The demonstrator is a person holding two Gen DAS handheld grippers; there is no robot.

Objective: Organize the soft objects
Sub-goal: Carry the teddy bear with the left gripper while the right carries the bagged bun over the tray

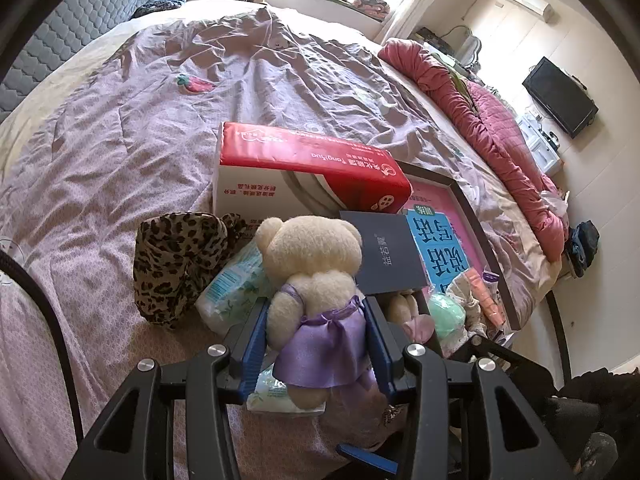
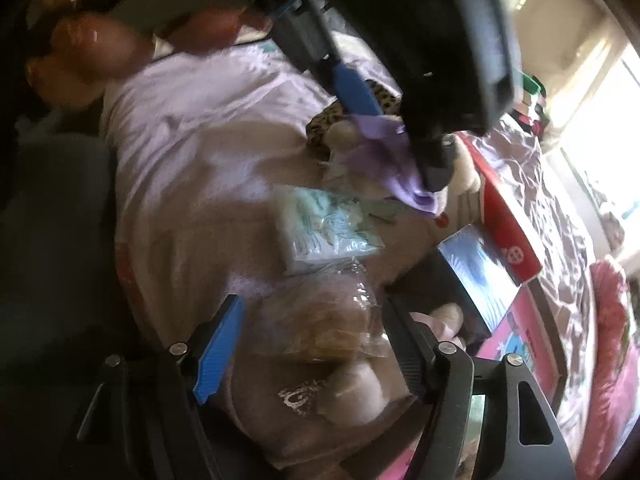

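My left gripper (image 1: 316,320) is shut on a cream teddy bear (image 1: 316,264) in a purple dress, its blue fingers pressing the bear's body on both sides. The bear and that gripper also show in the right wrist view (image 2: 372,136). My right gripper (image 2: 312,320) stands open around a clear plastic bag (image 2: 320,312) holding a tan soft thing; whether it touches the bag I cannot tell. A pale green tissue pack (image 1: 232,284) (image 2: 328,232) lies beside the bear. A leopard-print cloth (image 1: 176,264) sits to the left.
A red and white box (image 1: 304,176) lies behind the bear on the lilac bedspread (image 1: 160,100). A dark tray (image 1: 476,220) holds a blue and pink book, a dark booklet (image 1: 388,252) and a green ball (image 1: 446,314). A pink quilt (image 1: 492,128) runs along the bed's right edge.
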